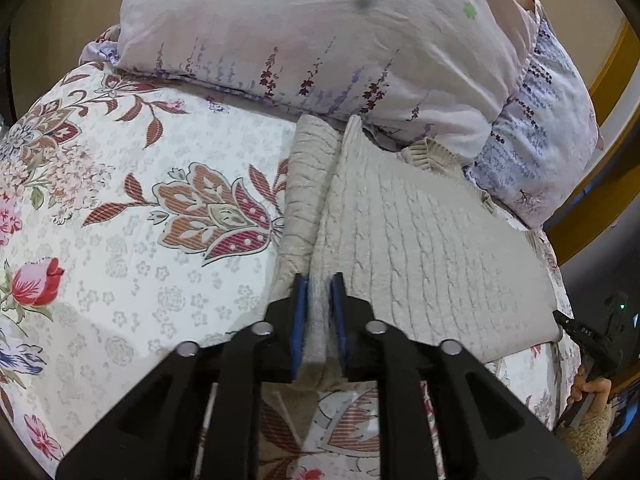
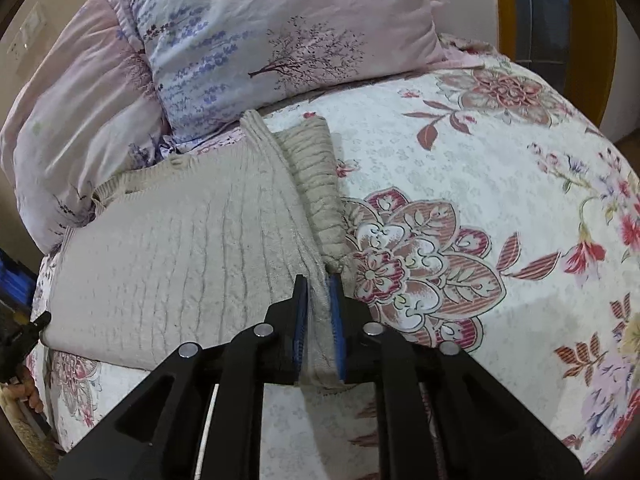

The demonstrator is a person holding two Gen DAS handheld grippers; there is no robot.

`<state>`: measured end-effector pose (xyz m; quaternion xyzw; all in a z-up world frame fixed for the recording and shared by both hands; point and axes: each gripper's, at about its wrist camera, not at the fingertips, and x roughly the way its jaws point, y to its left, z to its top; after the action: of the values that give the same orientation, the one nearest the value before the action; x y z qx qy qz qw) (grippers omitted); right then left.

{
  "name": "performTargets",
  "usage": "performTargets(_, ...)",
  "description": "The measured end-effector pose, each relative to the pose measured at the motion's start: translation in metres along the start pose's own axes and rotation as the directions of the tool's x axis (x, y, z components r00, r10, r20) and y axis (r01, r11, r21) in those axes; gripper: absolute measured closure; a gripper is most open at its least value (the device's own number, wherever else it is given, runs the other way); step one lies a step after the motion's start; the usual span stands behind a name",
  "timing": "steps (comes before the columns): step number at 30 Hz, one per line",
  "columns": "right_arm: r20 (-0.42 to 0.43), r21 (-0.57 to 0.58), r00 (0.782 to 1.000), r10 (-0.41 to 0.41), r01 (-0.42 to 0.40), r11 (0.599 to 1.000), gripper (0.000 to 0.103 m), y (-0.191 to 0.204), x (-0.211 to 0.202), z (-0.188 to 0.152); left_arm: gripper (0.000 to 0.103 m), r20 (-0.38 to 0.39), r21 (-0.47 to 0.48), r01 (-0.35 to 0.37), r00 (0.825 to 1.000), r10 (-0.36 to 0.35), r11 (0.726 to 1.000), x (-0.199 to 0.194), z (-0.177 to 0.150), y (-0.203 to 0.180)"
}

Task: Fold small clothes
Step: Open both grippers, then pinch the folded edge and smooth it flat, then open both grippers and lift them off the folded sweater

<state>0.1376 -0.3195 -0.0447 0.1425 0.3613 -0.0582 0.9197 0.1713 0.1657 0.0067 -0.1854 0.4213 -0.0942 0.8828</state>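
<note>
A beige cable-knit sweater [image 1: 424, 232] lies flat on the floral bedspread [image 1: 132, 264], its sleeves lying along its sides. My left gripper [image 1: 320, 280] is shut on the sweater's near left hem corner, fabric pinched between the blue pads. In the right wrist view the same sweater [image 2: 192, 248] spreads to the left, and my right gripper [image 2: 318, 280] is shut on its near right hem corner. The right gripper also shows at the far right of the left wrist view [image 1: 588, 336]. The left gripper shows at the left edge of the right wrist view [image 2: 24, 332].
Two pale floral pillows [image 1: 320, 44] are stacked just behind the sweater's collar; they also show in the right wrist view [image 2: 280, 28]. The bedspread [image 2: 500, 200] extends wide on both sides. A yellow-framed wall edge [image 2: 504, 12] stands at the back right.
</note>
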Motion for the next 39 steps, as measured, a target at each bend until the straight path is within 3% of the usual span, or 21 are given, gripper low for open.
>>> performTargets(1, 0.007, -0.004, 1.000, -0.007, 0.007, 1.000, 0.077, 0.002, -0.003, 0.001, 0.077, 0.003, -0.002, 0.007, 1.000, -0.007, 1.000, -0.002, 0.001, -0.001)
performTargets(3, 0.051, -0.027, 0.999, -0.009, 0.010, 1.000, 0.061, 0.011, -0.012, 0.003, 0.059, 0.036, -0.001, 0.004, 0.999, -0.004, 1.000, -0.009, 0.003, -0.006)
performTargets(5, 0.090, -0.082, 0.996, -0.001, 0.008, 0.997, 0.059, 0.026, -0.019, 0.006, 0.046, 0.092, 0.029, -0.034, 0.995, 0.031, 0.999, -0.017, 0.004, -0.016)
performTargets(10, 0.073, -0.200, 0.997, 0.039, -0.024, 0.979, 0.059, 0.058, -0.012, 0.008, 0.036, 0.111, 0.133, -0.015, 0.994, 0.000, 0.991, -0.017, 0.004, -0.048)
performTargets(15, -0.050, -0.208, 0.999, 0.007, -0.017, 0.978, 0.056, 0.057, 0.020, -0.003, 0.035, 0.014, 0.180, -0.034, 0.999, 0.032, 0.983, 0.009, -0.004, -0.056)
performTargets(21, -0.032, -0.246, 0.999, 0.009, -0.017, 0.969, 0.055, 0.055, 0.015, -0.015, 0.030, -0.004, 0.219, -0.048, 0.999, 0.050, 0.975, 0.019, -0.012, -0.056)
performTargets(23, -0.050, -0.228, 0.999, -0.001, -0.010, 0.974, 0.055, 0.057, 0.014, -0.013, 0.030, 0.000, 0.199, -0.035, 0.999, 0.036, 0.979, 0.016, -0.010, -0.056)
performTargets(27, -0.020, -0.185, 0.997, 0.080, -0.082, 0.979, 0.055, 0.065, 0.008, 0.006, 0.029, 0.048, 0.093, 0.032, 0.998, -0.037, 0.995, 0.001, 0.003, -0.042)
performTargets(34, -0.017, -0.079, 0.981, 0.192, -0.193, 0.978, 0.051, 0.077, 0.044, 0.064, 0.027, 0.073, -0.072, 0.055, 0.996, -0.050, 0.996, -0.002, 0.027, -0.016)
performTargets(39, -0.048, 0.120, 0.987, 0.156, -0.149, 0.982, 0.051, 0.044, 0.081, 0.090, 0.026, 0.063, -0.121, 0.054, 0.997, -0.047, 0.991, 0.007, 0.035, -0.008)
